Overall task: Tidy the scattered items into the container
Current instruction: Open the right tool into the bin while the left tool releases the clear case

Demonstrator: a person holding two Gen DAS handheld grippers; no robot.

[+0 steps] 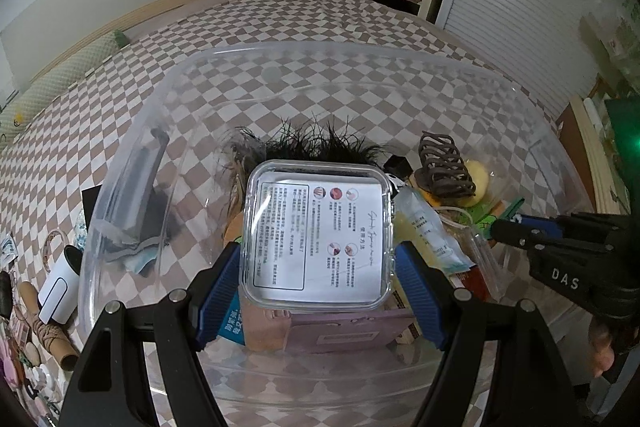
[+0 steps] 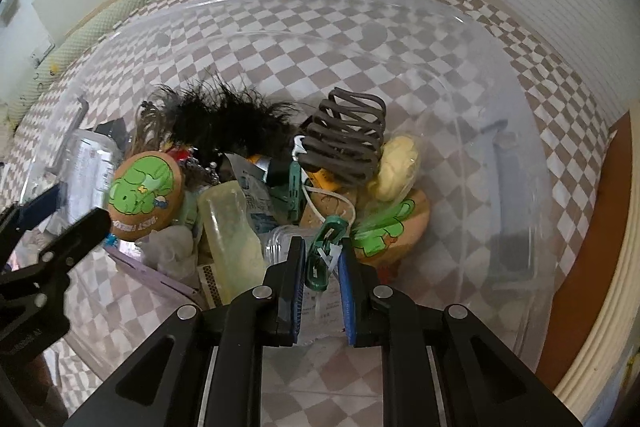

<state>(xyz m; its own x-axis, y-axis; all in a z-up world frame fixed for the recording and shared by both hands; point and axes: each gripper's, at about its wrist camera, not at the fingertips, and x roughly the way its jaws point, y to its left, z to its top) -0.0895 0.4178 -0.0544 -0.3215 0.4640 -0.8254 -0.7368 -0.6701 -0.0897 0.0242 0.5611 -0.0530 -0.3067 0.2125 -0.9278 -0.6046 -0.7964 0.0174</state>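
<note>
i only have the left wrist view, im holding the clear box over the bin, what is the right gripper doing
Observer: The right gripper is over the clear bin too, its fingers closed on a green clip.
Operator: anything under that clip
Observer: Below it lies a tan plush with a green dinosaur print, beside a yellow puff.
Operator: whats hidden behind my box on the left
Observer: A second round tan plush with the same green print, which your view hides, next to a pale yellow bottle.
</note>
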